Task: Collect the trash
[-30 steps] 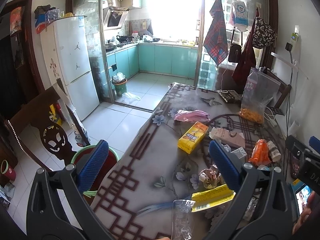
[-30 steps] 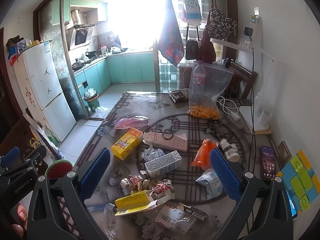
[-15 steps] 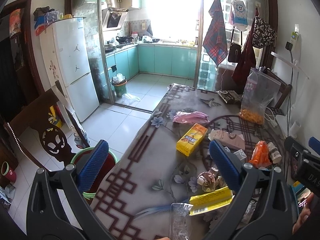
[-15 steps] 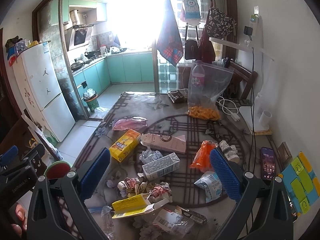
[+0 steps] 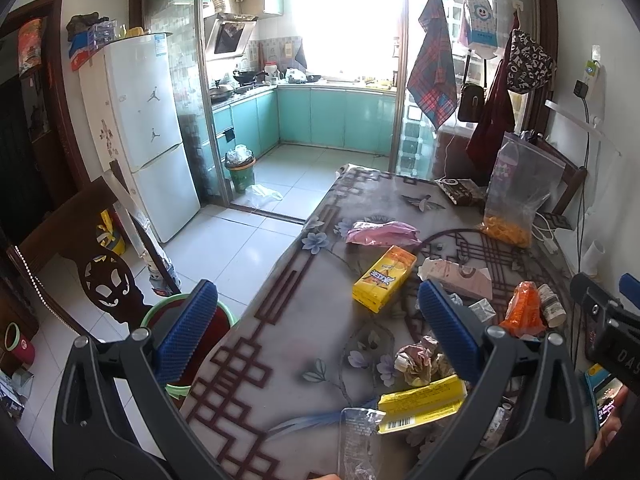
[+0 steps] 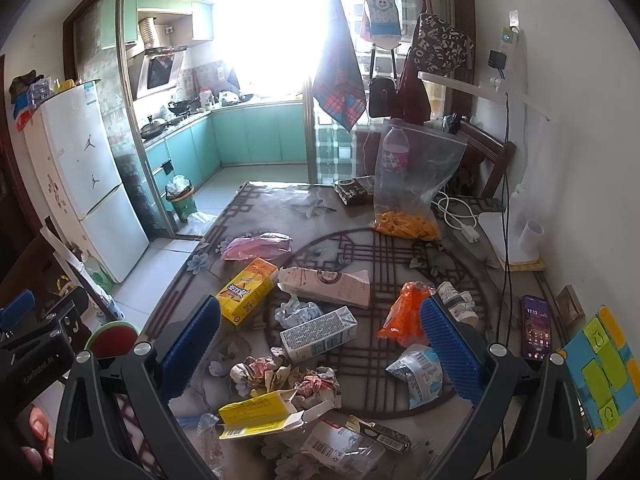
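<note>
Trash lies scattered over the patterned table (image 6: 400,248): a yellow drink carton (image 6: 247,290), a pink carton (image 6: 326,286), a small grey carton (image 6: 318,333), an orange wrapper (image 6: 404,314), crumpled paper (image 6: 262,370) and an opened yellow box (image 6: 256,414). My right gripper (image 6: 320,348) hovers open above this pile, holding nothing. My left gripper (image 5: 316,334) is open too, over the table's left edge, with the yellow carton (image 5: 384,278) ahead of it. A green-rimmed bin with a red inside (image 5: 218,324) stands on the floor by the table's left side.
A clear bag with orange snacks and a bottle (image 6: 412,184) stands at the back. A phone (image 6: 537,328), a charger cable (image 6: 456,216) and coloured sticky notes (image 6: 600,364) lie on the right. A carved wooden chair (image 5: 80,264) and a fridge (image 5: 148,136) are on the left.
Both grippers have drifted slightly back and up; the trash sits a little lower and farther in view. Nothing was picked up.
</note>
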The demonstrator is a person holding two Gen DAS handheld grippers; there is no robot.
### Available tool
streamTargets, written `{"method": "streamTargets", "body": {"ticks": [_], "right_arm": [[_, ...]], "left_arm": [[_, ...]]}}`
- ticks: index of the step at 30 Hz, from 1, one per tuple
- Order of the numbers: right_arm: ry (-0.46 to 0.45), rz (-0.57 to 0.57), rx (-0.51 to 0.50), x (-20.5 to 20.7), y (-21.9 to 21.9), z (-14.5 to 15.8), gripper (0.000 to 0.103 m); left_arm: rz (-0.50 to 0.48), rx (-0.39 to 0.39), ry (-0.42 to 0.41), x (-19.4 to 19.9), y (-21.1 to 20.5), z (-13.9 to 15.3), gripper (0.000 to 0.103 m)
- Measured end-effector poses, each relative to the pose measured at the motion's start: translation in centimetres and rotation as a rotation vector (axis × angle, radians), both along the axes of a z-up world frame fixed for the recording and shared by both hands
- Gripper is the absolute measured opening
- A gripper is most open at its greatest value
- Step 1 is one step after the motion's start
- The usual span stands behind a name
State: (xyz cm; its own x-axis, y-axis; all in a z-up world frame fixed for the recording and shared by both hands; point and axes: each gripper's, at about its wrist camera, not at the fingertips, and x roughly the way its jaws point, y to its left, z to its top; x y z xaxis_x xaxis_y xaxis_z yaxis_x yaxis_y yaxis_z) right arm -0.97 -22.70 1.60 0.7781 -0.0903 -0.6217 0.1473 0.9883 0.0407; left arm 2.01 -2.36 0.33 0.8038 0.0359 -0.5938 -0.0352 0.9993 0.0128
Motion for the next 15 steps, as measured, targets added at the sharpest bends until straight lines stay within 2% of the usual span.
{"method": "streamTargets", "body": {"ticks": [15], "right_arm": [[0.003,-0.002,-0.001,0.14,-0.10,-0.16,0.096]], "left_arm": [[0.003,0.007,0.005,0.27,0.05,-0.41,0.099]]}}
